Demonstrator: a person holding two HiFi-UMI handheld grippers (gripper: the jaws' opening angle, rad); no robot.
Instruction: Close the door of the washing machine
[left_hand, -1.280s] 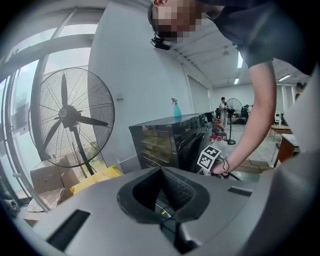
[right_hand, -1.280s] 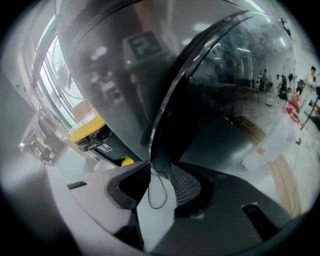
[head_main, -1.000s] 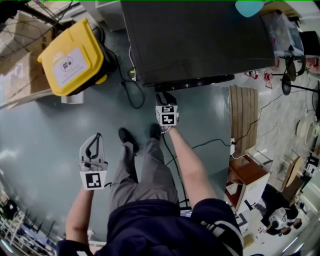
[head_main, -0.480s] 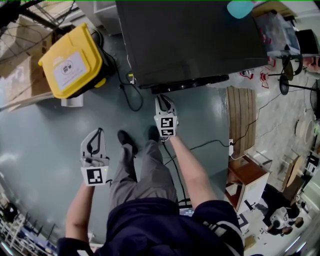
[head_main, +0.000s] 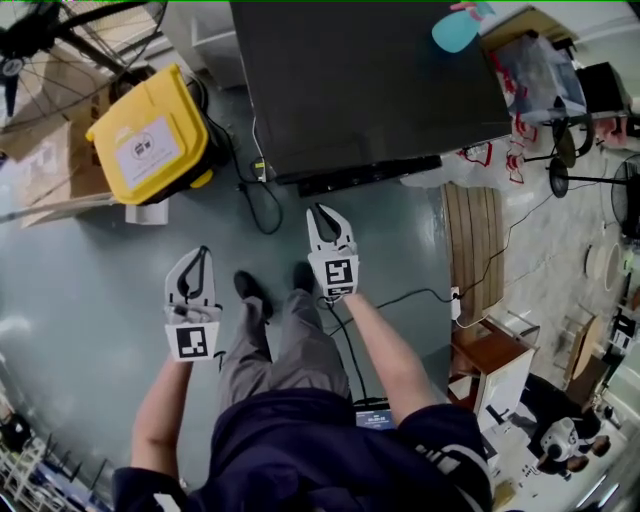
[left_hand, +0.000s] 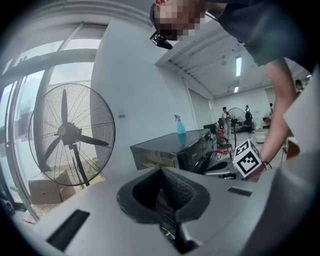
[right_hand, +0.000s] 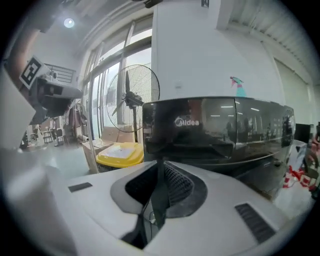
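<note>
Washing machine door shows only as a dark strip along the front edge of the black washing machine, which fills the upper middle of the head view. From that height I cannot tell whether it sits fully home. In the right gripper view the machine's glossy front stands right ahead, filling the middle of the frame. A teal spray bottle stands on its top toward the upper right.

The right claw is at the centre of the head view, pointing at the machine's front but clear of it, with bare floor between. Its jaws have just been closing. In its own view the tips meet with nothing between them.

The left claw hangs lower and to the left, well apart from the machine. Its jaws are together too and hold nothing.

A yellow bin sits at the upper left beside the machine, and a black cable loops on the floor between the two. A wooden pallet lies to the right. A big standing fan takes up the left of the left gripper view. The person's legs run down the middle of the head view, shoes planted just behind the claws.
</note>
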